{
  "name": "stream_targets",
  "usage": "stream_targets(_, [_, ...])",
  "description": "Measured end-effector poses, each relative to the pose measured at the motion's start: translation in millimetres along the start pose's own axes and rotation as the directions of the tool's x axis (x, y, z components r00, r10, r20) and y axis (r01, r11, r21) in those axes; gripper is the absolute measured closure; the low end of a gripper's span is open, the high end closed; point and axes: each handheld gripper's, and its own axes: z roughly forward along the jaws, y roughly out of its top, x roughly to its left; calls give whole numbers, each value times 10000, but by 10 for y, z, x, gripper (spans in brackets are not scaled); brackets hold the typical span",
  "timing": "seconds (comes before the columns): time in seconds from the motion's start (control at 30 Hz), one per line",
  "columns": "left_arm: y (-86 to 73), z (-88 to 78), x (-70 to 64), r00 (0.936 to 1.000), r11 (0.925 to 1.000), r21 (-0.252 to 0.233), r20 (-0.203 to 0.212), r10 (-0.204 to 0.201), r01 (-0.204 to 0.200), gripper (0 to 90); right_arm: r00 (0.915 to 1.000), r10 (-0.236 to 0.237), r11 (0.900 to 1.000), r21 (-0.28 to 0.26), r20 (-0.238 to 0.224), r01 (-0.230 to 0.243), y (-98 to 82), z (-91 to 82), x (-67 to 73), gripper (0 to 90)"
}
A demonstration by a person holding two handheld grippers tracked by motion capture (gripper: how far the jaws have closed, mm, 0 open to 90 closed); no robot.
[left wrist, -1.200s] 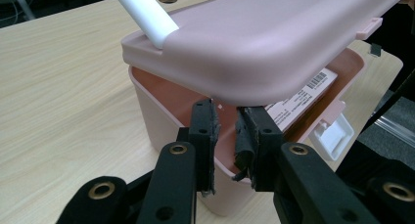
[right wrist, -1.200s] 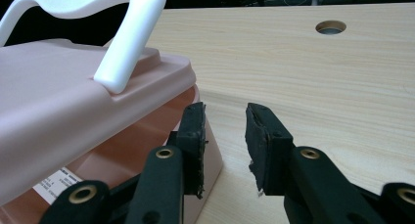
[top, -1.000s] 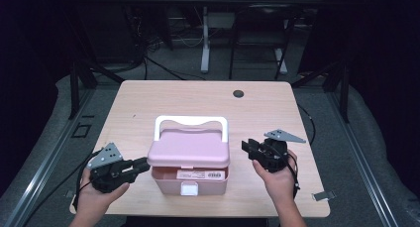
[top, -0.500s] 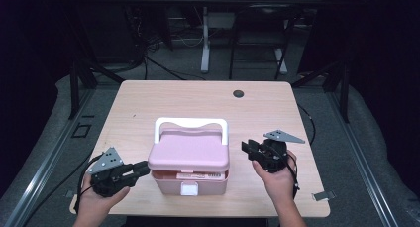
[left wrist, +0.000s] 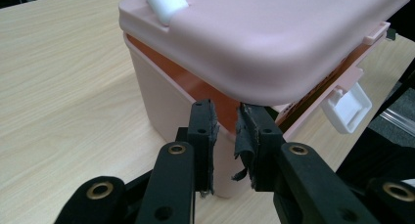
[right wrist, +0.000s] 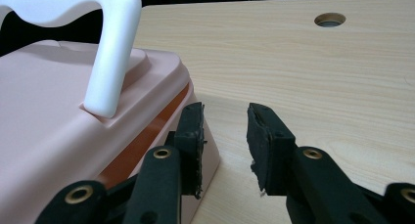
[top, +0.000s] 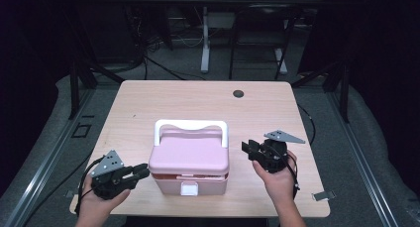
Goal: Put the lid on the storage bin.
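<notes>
Even, soft light falls from overhead on the table [top: 148, 103] in the high view, leaving it bright while everything around it sinks into near-black from nine through twelve to three o'clock. The pink box [top: 189, 160] casts only a faint, short shadow at its base toward six o'clock. No glare shows on its lid. That view is soft and slightly grainy. In the gripper views the wood grain is crisp in mid-frame, the black jaws at six o'clock look a little soft, and the box's lid [left wrist: 274, 38] shades the orange gap beneath it.
</notes>
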Motion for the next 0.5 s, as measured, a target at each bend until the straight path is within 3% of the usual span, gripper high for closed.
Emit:
stream_targets(0.23, [-61, 8, 22, 9999, 9996, 270, -96, -62, 65, 767, 10000, 37, 10000, -43, 27, -36, 3, -9, -9, 671])
stream_targets(0.5, [-81, -3, 99, 9992, 9992, 167, -137, -372, 374, 753, 10000, 32, 10000, -49, 50, -31, 1, -11, -20, 663])
